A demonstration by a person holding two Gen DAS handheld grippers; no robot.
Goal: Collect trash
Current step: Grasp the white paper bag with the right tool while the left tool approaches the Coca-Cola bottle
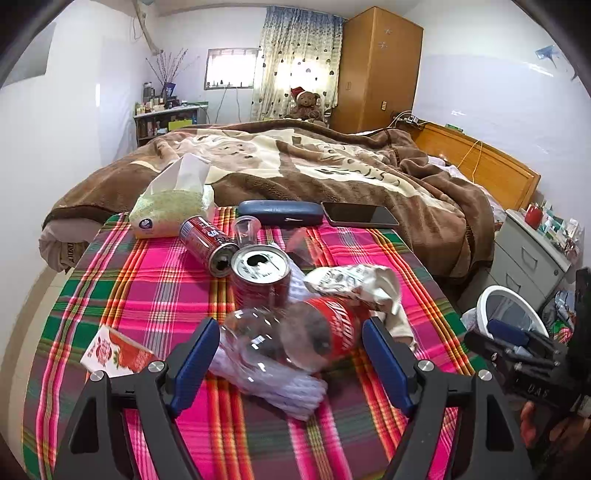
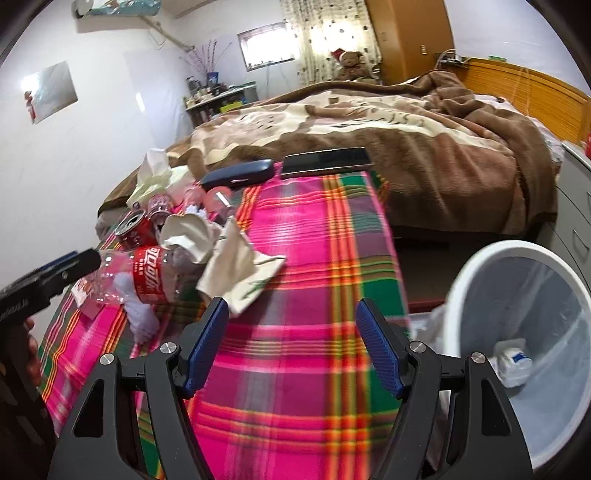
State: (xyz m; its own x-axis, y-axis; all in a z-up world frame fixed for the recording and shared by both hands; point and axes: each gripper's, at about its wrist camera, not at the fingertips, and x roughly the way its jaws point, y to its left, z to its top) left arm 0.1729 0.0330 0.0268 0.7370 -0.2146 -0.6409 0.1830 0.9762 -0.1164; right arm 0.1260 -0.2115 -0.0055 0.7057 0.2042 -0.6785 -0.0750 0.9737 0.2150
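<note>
1. White walls [image 1: 92,92], bare on the left; reflective sheet [image 2: 51,90] stuck on the left wall.
2. Bed [image 1: 314,162] with brown and cream blanket fills mid-room, wooden headboard [image 1: 491,166] on the right.
3. Tall wooden wardrobe [image 1: 380,66] in the far right corner.
4. Small window [image 1: 231,68] on the far wall, bright daylight; patterned curtain [image 1: 295,59] beside it, backlit.
5. Cluttered shelf unit [image 1: 166,118] far left, dried branches above.
6. Teddy bear [image 1: 306,105] in a red hat at the far bed edge.
7. Grey drawer cabinet [image 1: 528,258] near right.
8. Air conditioner [image 2: 118,7] high on the left wall.
</note>
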